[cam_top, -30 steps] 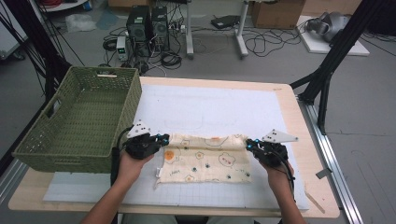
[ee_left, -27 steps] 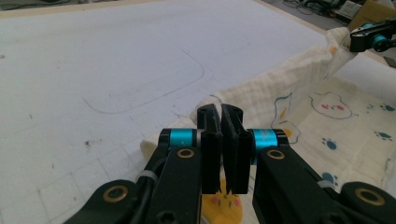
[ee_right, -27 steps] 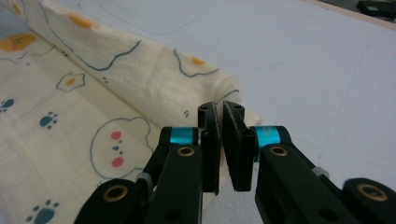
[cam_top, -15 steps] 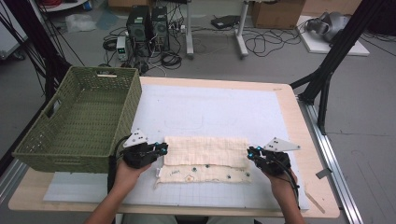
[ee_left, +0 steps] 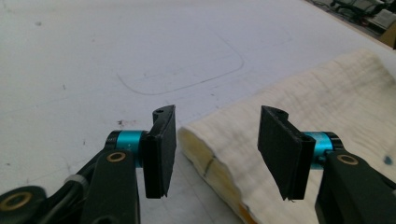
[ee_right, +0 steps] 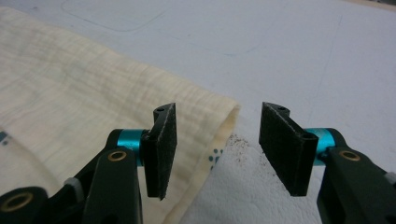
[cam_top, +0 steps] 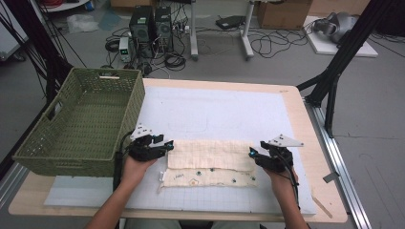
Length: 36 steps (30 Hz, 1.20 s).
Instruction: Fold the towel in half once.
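Folded cream patterned cloth (cam_top: 210, 162), laid on white mat (cam_top: 229, 114), flanked by left gripper (cam_top: 168, 145) and right gripper (cam_top: 252, 153), whose jaws, just opened, are parted halfway with nothing held.

**Lighting and picture quality**

Even, soft overhead light, no hard shadows. High view is a bit soft and low-res; floor at the top of frame dimmer than the white mat (cam_top: 229, 109), which reads bright without glare. Both gripper views: mat nearly blown out, pale cast. Jaws at the bottom slightly soft, cloth (ee_left: 327, 107) weave sharpest mid-frame, far corners blurred. Faint shadow under the cloth fold.
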### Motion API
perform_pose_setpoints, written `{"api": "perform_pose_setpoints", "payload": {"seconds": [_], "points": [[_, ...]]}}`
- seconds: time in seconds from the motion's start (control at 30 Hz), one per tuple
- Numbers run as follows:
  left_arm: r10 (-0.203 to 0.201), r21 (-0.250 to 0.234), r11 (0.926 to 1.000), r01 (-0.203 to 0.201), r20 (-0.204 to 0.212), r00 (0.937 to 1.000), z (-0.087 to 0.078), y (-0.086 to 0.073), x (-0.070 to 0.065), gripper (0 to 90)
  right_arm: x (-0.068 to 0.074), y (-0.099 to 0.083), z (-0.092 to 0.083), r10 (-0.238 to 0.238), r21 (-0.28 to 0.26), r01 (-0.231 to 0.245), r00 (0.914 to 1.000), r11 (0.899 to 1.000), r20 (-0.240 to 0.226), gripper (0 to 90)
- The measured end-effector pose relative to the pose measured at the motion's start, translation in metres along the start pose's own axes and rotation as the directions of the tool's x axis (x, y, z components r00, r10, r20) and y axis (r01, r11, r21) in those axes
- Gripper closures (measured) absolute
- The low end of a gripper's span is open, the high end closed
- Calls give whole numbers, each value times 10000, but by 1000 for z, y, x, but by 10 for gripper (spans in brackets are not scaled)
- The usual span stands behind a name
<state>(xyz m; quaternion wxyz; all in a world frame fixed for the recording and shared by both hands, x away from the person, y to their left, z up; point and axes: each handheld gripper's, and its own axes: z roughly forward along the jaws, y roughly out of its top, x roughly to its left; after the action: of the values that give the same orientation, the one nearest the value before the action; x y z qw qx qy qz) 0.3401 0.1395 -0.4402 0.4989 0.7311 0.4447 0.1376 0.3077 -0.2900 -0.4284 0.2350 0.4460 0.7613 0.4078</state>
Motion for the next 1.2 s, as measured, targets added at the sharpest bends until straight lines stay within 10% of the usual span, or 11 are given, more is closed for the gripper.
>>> {"api": "perform_pose_setpoints", "payload": {"seconds": [0.27, 0.4, 0.5, 0.97, 1.2], "points": [[-21, 1202, 9928, 5, 134, 9999, 22, -3, 0, 488, -4, -4, 30, 345, 1330, -303, 9990, 9907, -291, 606], [576, 1541, 9863, -592, 149, 9982, 22, -4, -5, 828, -1, -3, 30, 142, 1395, -2, 9950, 9902, -993, 842], [311, 1097, 9935, -289, -187, 9993, 21, -2, 0, 848, 0, 0, 31, -19, 1379, 133, 9966, 9904, -829, 853], [-89, 432, 9990, 131, -968, 9953, 38, 21, 24, 837, -4, 29, 65, -59, 727, 23, 9988, 9974, 493, 840], [-445, 558, 9973, 483, -660, 9968, 31, 17, 22, 512, -3, 29, 65, 211, 735, -255, 9980, 9970, 597, 529]]}}
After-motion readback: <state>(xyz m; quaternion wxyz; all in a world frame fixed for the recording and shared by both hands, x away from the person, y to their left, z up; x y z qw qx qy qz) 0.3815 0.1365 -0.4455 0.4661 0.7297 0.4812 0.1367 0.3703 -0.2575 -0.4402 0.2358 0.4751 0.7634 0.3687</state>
